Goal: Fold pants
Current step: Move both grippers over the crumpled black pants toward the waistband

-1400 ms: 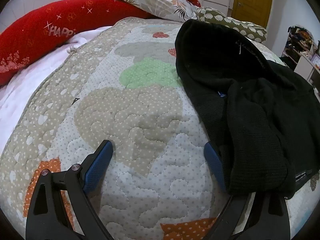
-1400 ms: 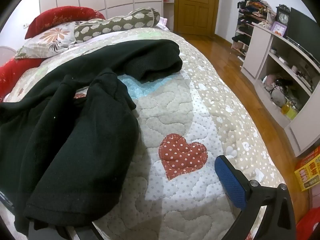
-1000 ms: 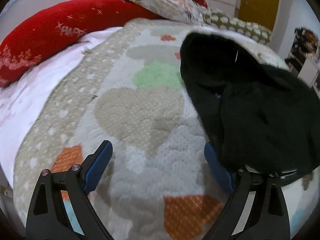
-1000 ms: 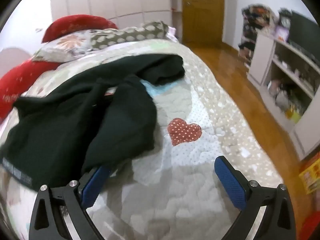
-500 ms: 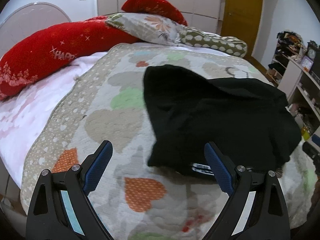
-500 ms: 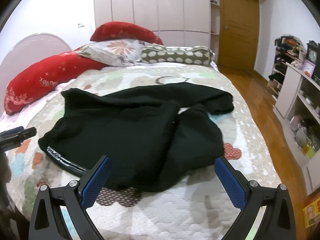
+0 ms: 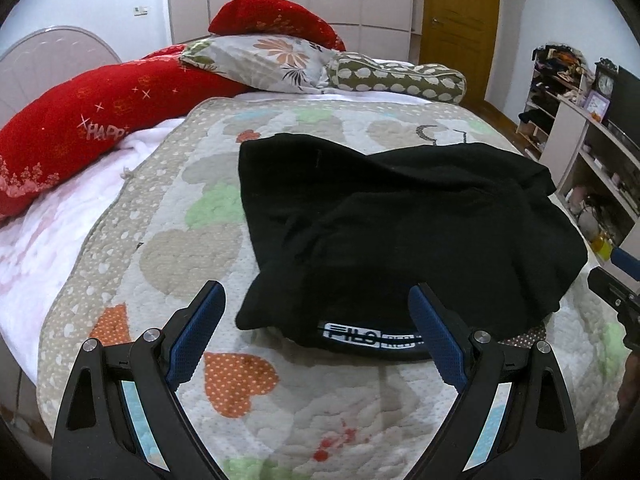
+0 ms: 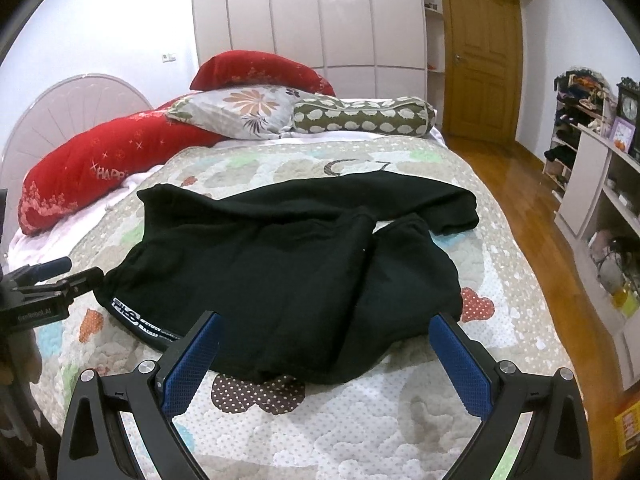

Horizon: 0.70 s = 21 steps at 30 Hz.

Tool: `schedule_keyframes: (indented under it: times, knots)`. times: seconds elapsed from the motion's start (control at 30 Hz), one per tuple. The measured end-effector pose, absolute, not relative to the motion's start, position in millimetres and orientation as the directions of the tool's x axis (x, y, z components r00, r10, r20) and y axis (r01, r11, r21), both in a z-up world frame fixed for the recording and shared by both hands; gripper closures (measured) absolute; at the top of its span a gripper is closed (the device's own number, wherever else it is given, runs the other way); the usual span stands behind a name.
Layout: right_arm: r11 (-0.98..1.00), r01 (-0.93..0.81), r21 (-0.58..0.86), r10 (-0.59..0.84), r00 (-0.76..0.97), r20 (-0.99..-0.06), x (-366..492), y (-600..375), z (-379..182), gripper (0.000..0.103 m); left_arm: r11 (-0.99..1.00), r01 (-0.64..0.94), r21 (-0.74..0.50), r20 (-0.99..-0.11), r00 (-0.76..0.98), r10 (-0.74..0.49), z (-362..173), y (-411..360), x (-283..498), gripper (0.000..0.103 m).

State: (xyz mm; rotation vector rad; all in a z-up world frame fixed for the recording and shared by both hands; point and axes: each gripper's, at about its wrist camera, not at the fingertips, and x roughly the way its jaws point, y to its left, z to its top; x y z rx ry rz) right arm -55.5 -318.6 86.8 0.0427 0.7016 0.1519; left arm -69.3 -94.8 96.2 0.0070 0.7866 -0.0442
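Black pants [image 7: 420, 236] lie loosely folded on the quilted bed, with a white-lettered waistband [image 7: 372, 336] toward me; they also show in the right wrist view [image 8: 292, 268]. My left gripper [image 7: 318, 336] is open and empty, held back above the near end of the bed in front of the waistband. My right gripper [image 8: 324, 356] is open and empty, held back above the pants' near edge. The left gripper also shows at the left edge of the right wrist view [image 8: 60, 276].
The quilt [image 8: 360, 412] with heart patches covers the bed. Red, floral and spotted pillows [image 8: 240, 112] lie at the head. A wooden floor [image 8: 516, 200], a door and shelving [image 8: 600, 208] stand to the right of the bed.
Both grippers have let go of the pants and pulled back and up from the bed. The pants now lie in a loose fold on the quilt.
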Motion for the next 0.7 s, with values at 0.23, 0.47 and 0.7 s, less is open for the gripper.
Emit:
schedule_keyframes:
  times: [0.23, 0.47, 0.7]
  knots:
    - [0.987, -0.119, 0.106, 0.159, 0.742, -0.652, -50.2, -317.9, 80.7, 0.0, 0.999, 0.049, -0.013, -0.715, 0.698, -0.043, 89.9, -99.8, -66.6, 0.01]
    - [0.986, -0.116, 0.116, 0.164, 0.733, -0.66, -45.4, -317.3, 76.5, 0.0, 0.998, 0.053, -0.015, -0.72, 0.692, -0.047, 85.1, -101.9, -63.6, 0.01]
    - [0.987, -0.115, 0.111, 0.16, 0.726, -0.668, -41.5, -316.7, 73.4, 0.0, 0.998, 0.054, -0.015, -0.725, 0.687, -0.048, 80.9, -100.9, -61.9, 0.01]
